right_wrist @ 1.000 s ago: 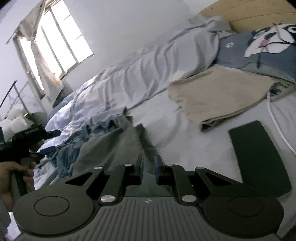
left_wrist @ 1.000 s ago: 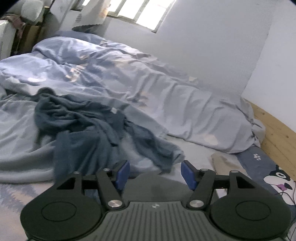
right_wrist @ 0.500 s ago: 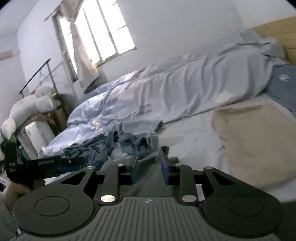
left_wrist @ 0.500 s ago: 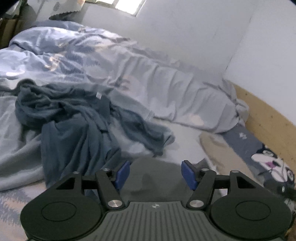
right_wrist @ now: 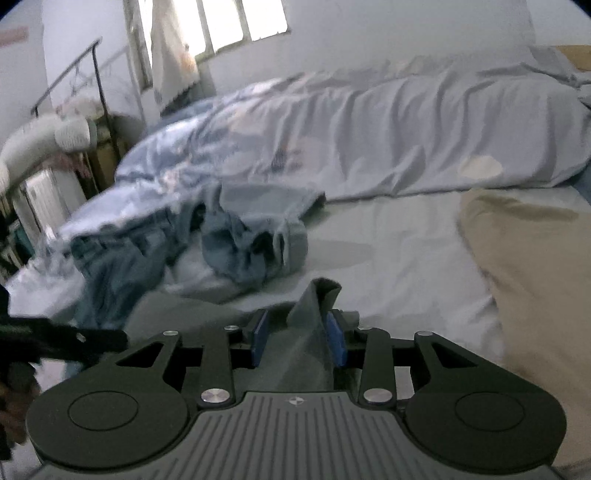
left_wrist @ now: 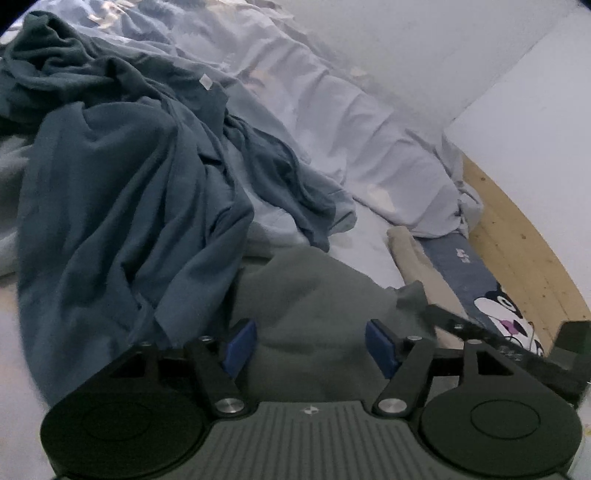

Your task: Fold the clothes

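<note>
A grey-green garment [left_wrist: 306, 295] lies on the bed just ahead of my left gripper [left_wrist: 312, 345], which is open with the cloth between and under its blue pads. My right gripper [right_wrist: 297, 339] has its jaws partly apart, with a raised fold of the same grey-green garment [right_wrist: 314, 306] standing between the pads, resting against the right one. The right gripper also shows in the left wrist view [left_wrist: 480, 332] at the right edge. A crumpled dark blue shirt [left_wrist: 122, 192] lies to the left; it also shows in the right wrist view [right_wrist: 236, 243].
A light blue duvet [right_wrist: 388, 129] is bunched along the wall. A beige folded cloth [right_wrist: 535, 277] lies right. A cartoon-print pillow [left_wrist: 498, 299] sits by the wooden headboard [left_wrist: 524, 240]. A clothes rack [right_wrist: 85, 70] and window [right_wrist: 240, 22] are at the back left.
Both grippers have moved lower and closer to the bed. The right gripper's jaws have widened from tightly pinched to partly apart around the grey-green fold. The left gripper stays open.
</note>
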Demonstrator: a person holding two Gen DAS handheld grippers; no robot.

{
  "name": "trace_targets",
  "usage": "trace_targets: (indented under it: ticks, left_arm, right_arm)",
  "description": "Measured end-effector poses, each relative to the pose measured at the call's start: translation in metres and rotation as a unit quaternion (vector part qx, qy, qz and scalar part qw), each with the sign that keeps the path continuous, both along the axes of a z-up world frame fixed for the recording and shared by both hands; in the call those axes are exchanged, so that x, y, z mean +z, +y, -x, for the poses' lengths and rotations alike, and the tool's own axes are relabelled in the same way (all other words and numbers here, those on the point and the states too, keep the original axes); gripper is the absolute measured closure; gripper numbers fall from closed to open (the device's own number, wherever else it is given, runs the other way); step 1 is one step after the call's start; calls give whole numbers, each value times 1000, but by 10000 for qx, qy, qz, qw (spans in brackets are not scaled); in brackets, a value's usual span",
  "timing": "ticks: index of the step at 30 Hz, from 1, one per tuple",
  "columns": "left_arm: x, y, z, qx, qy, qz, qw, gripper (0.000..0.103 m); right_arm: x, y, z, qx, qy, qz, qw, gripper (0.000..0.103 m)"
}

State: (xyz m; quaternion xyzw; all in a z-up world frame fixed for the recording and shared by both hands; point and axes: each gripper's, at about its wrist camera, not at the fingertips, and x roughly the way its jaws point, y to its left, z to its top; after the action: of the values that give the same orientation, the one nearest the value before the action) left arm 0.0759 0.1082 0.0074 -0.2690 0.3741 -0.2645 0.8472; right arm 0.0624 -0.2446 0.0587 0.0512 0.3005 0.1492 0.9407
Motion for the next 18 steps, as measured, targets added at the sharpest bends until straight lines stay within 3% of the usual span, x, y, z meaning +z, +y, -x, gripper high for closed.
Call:
trace_targets:
  ticks: [5, 8, 10, 16, 17, 18]
  left_arm:
    - [1, 7, -3, 147, 151, 75, 9998, 35]
    - [5, 13, 2, 275, 159, -413, 9986, 35]
    - [0, 15, -1, 134, 202, -121, 9996, 35]
    - [-8, 12, -14, 46, 142, 149, 9998, 31]
    - [-8, 11, -14, 43, 116, 154, 9998, 31]
    - [-8, 10, -15, 49, 102, 158, 9998, 31]
  right_arm:
    - [-11, -4, -13, -35, 58, -18, 10000, 61]
    - [-17, -8, -18, -17, 184, -44, 9998, 60]
    - [-17, -9, -22, 15, 202, -74, 9998, 60]
    - [-22, -5, -29, 53, 232, -183, 9996, 61]
    - [-23, -6, -29, 31, 247, -222, 9994, 66]
    - [-24, -8, -29, 9, 263, -261, 9993, 81]
